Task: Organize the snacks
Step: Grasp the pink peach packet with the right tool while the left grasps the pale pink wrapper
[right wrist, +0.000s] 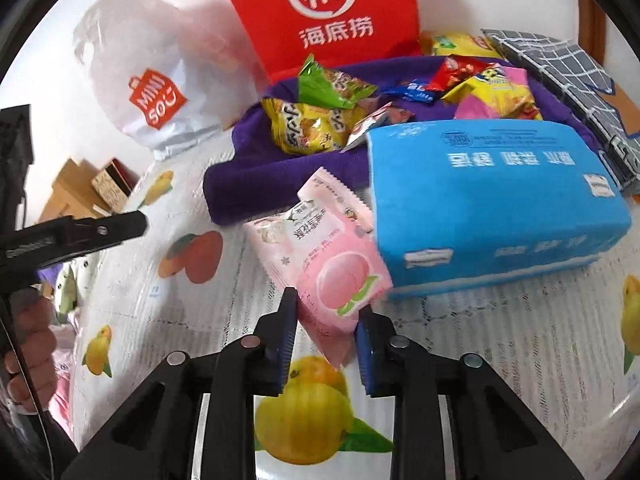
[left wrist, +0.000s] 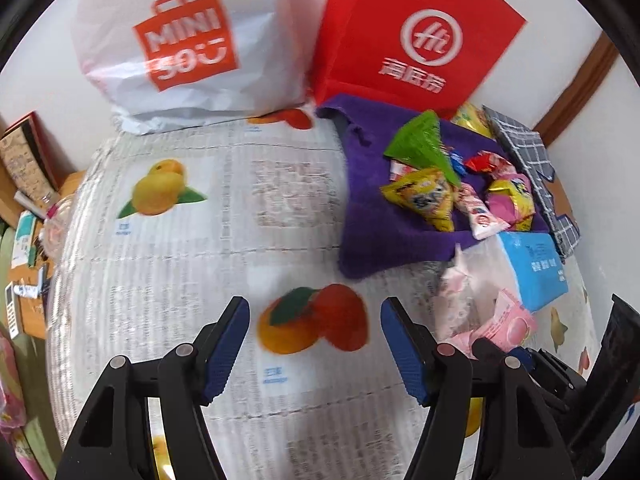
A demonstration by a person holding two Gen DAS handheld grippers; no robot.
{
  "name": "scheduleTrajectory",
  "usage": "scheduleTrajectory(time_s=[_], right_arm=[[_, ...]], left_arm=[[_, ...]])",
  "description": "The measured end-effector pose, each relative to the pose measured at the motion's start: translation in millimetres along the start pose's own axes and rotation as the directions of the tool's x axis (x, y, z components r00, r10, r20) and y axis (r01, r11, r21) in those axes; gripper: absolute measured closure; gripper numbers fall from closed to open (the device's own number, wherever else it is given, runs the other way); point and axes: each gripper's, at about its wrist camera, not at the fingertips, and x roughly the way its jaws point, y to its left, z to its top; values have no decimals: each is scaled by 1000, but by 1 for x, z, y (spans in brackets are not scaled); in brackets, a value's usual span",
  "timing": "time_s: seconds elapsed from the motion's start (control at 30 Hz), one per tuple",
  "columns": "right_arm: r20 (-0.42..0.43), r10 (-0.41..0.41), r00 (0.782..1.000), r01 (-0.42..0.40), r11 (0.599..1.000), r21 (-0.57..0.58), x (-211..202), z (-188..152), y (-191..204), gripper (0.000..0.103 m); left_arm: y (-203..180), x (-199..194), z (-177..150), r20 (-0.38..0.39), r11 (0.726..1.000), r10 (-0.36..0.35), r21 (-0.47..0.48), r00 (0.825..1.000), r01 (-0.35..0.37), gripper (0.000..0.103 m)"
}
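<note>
A pink peach-print snack packet (right wrist: 340,272) lies on the fruit-print tablecloth (right wrist: 180,320), leaning against a blue tissue pack (right wrist: 488,200). My right gripper (right wrist: 328,308) is shut on the packet's near end, both blue pads pressing its sides. A paler pink packet (right wrist: 276,236) lies just under it. Several more snack bags (right wrist: 320,120) are heaped on a purple cloth (right wrist: 248,188) behind. My left gripper (left wrist: 315,308) hangs open over bare tablecloth (left wrist: 200,260) with nothing between its fingers. In its view the pink packet (left wrist: 508,324) is at the lower right and the snack heap (left wrist: 440,184) further back.
A white Miniso bag (left wrist: 184,40) and a red bag (left wrist: 416,40) stand at the back against the wall. A grey checked cloth (right wrist: 560,64) lies at the far right. A person's hand (right wrist: 32,340) holds the left gripper. Boxes and clutter (left wrist: 24,168) sit off the table's left edge.
</note>
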Motion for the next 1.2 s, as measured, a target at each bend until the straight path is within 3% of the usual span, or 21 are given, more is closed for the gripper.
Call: scheduleTrajectory(time_s=[0.23,0.4,0.5,0.6,0.67,0.8,0.83,0.87,1.07,1.2], right_arm=[[-6,24,1000,-24,996,-81,-34,-14,-17,78],[15,11,1000,-9,994,-105,-57,-22,-50,78],[31,-49,998,52,992,-118,-63,-28,-73,78],[26,-61,998,63,993,-98,-67,-31,-94,78],[30,-71,997,73,993,-91,-70,-32,-104,78],[37,-82,996,85,993,-77,-71,-33,-113,78],[38,-80,996,82,994,-72,-71,-33,-114,78],[39,-77,996,79,995,-68,-72,-33,-114,78],[54,-74,996,77,995,-59,-80,-37,-116,78],[56,-84,995,87,995,-46,-86,-38,-116,78]], left_arm=[[-59,17,9,-12,992,-48,113,999,49,38],[-93,38,12,-47,983,-34,177,998,42,38],[-109,52,13,-67,977,-19,210,998,33,38],[-118,64,11,-77,972,0,232,997,18,38],[-125,73,7,-84,967,28,254,996,-6,43],[-132,82,-3,-95,961,25,278,995,2,63],[-135,79,-7,-83,956,29,295,996,-3,80],[-136,78,-10,-91,954,25,300,996,3,86],[-123,59,-23,-89,967,25,254,996,-2,86],[-112,40,-30,-87,980,-29,193,996,46,86]])
